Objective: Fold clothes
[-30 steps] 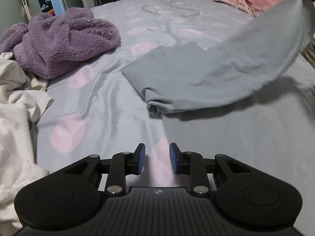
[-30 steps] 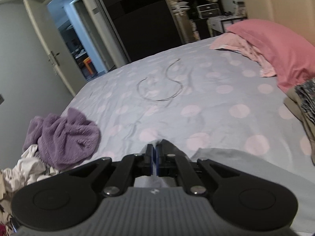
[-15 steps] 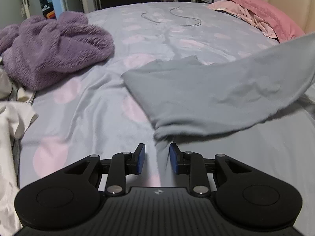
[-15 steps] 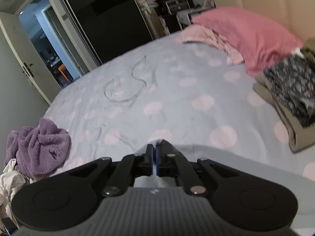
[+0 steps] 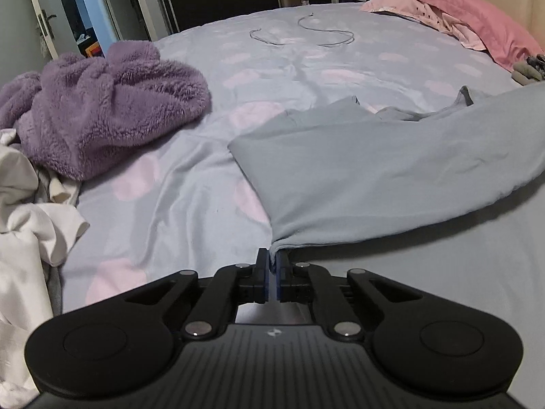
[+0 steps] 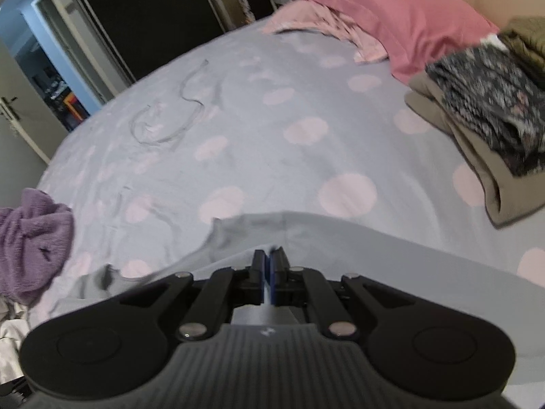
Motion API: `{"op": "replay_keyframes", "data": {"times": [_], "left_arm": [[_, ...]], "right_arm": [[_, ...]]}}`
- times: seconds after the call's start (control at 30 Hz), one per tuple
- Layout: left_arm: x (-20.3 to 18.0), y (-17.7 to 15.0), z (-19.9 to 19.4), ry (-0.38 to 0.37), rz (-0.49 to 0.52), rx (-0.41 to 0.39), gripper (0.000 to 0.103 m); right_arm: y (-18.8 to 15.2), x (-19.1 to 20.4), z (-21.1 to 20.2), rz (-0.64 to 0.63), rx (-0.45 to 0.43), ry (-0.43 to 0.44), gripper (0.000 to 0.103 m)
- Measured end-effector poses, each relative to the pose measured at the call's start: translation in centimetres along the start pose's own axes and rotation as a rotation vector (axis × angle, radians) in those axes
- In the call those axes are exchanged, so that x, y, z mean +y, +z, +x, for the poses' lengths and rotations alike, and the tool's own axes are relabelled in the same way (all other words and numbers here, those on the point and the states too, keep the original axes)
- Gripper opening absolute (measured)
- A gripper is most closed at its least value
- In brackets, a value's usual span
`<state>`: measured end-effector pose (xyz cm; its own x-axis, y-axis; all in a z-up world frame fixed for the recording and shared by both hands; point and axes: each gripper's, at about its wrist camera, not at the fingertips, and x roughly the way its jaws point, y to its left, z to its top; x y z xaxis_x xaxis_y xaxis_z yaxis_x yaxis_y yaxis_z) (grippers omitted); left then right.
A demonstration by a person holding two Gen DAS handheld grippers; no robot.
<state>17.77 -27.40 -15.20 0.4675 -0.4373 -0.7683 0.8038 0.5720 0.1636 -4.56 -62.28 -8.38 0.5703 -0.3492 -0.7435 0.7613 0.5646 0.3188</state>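
A grey-blue garment (image 5: pixel 391 170) lies spread on the bed, stretched from near centre to the right. My left gripper (image 5: pixel 271 260) is shut on its near corner, low over the sheet. My right gripper (image 6: pixel 268 259) is shut on another edge of the same garment (image 6: pixel 340 235), which drapes under and around its fingers. The part of the cloth between the pads is hidden in both views.
A purple fleece heap (image 5: pixel 102 109) and crumpled white clothes (image 5: pixel 27 211) lie at the left. A thin cord (image 5: pixel 306 32) lies on the dotted sheet farther off. Pink pillows (image 6: pixel 391 17) and a stack of folded clothes (image 6: pixel 487 116) sit at the right.
My left gripper moved forward to the garment's near corner and shut on it. My right gripper stayed shut on the cloth and swung right and lower, bringing the folded stack into view.
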Motion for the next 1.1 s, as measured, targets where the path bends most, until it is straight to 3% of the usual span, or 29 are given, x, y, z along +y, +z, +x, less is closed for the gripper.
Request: {"op": "replay_keyframes", "data": {"times": [0.17,0.23,0.3,0.37,0.53,0.83,0.87,0.93,0.97,1.07,1.1], "left_arm": [[-0.3,0.3,0.1,-0.031,0.027,0.029,0.004],[0.5,0.5,-0.4,-0.092,0.022,0.051,0.015],[1.4,0.8,-1.1,-0.153,0.004,0.053,0.034],[2.3,1.3,-1.9,-0.172,-0.012,0.042,0.038],[4.2,3.9,-1.1,-0.172,-0.111,0.03,0.039],[6.8,8.4,5.8,-0.12,-0.27,0.014,0.039],[7.1,8.6,6.5,-0.118,-0.293,0.014,0.039],[7.8,8.8,7.7,-0.127,-0.34,0.019,0.027],[8.1,8.8,8.1,-0.14,-0.357,0.015,0.016],[8.3,8.6,8.4,-0.168,-0.383,-0.021,0.0],[8.2,8.6,8.1,-0.165,-0.376,-0.038,0.0]], "right_arm": [[-0.8,-1.5,2.9,0.029,0.051,-0.039,0.003],[-1.1,-1.9,3.6,0.027,0.067,-0.056,0.003],[-1.3,-2.0,3.8,0.02,0.073,-0.056,0.003],[-1.3,-1.9,3.8,0.012,0.073,-0.051,0.003],[-1.2,-1.7,3.9,0.003,0.074,-0.048,0.004],[-1.2,-1.4,4.1,-0.024,0.085,-0.043,0.004],[-1.2,-1.4,4.1,-0.029,0.085,-0.04,0.004],[-1.2,-1.5,4.4,-0.036,0.091,-0.041,0.004],[-1.2,-1.6,4.5,-0.039,0.094,-0.041,0.004],[-1.2,-2.0,4.8,-0.041,0.104,-0.046,0.005],[-1.2,-2.1,4.9,-0.041,0.106,-0.047,0.005]]}}
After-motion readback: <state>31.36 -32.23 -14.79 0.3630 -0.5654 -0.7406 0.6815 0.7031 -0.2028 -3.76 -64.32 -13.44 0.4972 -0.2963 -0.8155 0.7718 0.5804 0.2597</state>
